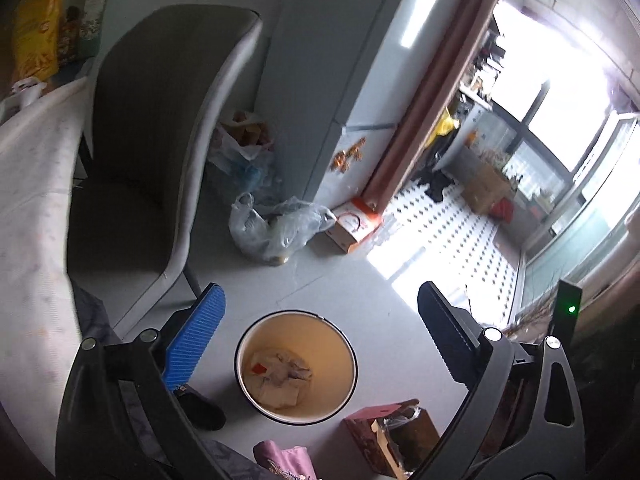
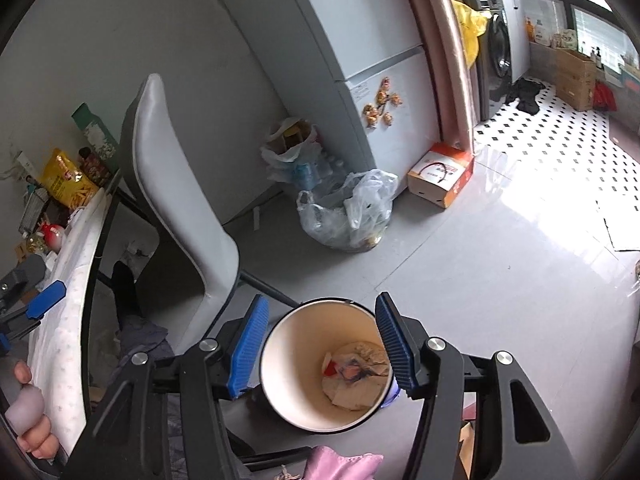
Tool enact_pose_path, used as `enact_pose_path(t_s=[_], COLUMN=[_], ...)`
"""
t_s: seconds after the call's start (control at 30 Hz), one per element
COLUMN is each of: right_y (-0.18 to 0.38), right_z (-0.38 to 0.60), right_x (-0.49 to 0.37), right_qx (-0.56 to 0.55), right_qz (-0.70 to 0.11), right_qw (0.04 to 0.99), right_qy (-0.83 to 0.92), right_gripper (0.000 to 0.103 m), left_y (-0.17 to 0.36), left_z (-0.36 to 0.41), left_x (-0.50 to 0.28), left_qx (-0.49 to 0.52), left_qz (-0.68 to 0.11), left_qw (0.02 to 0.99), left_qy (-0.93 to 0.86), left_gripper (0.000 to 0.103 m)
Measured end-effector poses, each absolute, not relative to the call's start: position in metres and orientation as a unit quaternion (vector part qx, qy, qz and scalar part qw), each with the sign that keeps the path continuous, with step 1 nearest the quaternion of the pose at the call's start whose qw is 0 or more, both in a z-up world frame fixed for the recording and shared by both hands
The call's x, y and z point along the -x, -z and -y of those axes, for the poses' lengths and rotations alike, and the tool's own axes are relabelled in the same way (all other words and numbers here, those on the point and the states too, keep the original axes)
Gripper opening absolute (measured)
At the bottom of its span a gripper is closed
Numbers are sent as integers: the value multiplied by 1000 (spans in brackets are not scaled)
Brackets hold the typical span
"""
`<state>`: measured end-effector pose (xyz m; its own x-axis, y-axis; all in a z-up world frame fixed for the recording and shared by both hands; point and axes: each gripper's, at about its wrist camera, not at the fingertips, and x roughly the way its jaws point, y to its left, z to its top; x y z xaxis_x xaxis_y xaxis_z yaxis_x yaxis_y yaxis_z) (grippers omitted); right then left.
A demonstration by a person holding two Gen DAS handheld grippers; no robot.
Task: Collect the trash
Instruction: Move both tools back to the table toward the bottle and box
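The left tool [image 1: 320,320] stands wide open with nothing between its 2 fingers; the cream trash bin [image 1: 296,366] sits on the grey floor [image 1: 360,276] directly below and ahead of it, in the gap between the blue pad and the dark one. Crumpled paper trash [image 1: 280,376] lies at the bottom of the bin. The right tool [image 2: 320,340] is partly open and also grips nothing; seen from its camera, the same bin [image 2: 280,360] lies between and beneath its 2 blue pads, with the wrappers and paper [image 2: 356,372] inside. Whether the pads touch the rim cannot be told. To the left of both tools stands a grey chair [image 2: 176,200], and further left the tabletop [image 2: 60,340] under a white cover, with a hand's fingers [image 2: 28,408] at its edge. Ahead of the tools, past the bin, a clear plastic bag [image 2: 348,208] sits on the floor, with an orange and white box [image 2: 440,176] just right of it, near the fridge [image 2: 360,60]. Near the left tool's right finger, a red-brown box [image 1: 384,436] stands open just beside the bin.
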<state>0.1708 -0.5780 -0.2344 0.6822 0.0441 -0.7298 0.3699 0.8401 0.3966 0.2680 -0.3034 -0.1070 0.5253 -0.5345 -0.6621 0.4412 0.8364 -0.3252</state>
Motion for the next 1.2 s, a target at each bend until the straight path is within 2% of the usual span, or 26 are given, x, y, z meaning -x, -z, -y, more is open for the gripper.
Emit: enact_pose_path(t_s=[0.23,0.57,0.7,1.2], right_y=[212,171,155,113], right_z=[547,497,475,369], right_x=[-181,-191,-192,-201], right_qx=[-245,-224,-210,-148], right_qz=[-376,-359,-347,-345], right_qw=[891,906,914,924], right_qy=[62,19,13,-68], right_gripper=[75,88,96,95], left_y=[92,66,57,49], left_z=[264,190,163,48], left_x=[-256,-235,-225,-182], left_qx=[78,125,139,191], left_qz=[-377,-329,-316,-268], left_qw=[887,911,917,937], left_qy=[254,213,199,112], left_gripper=[96,97,97,97])
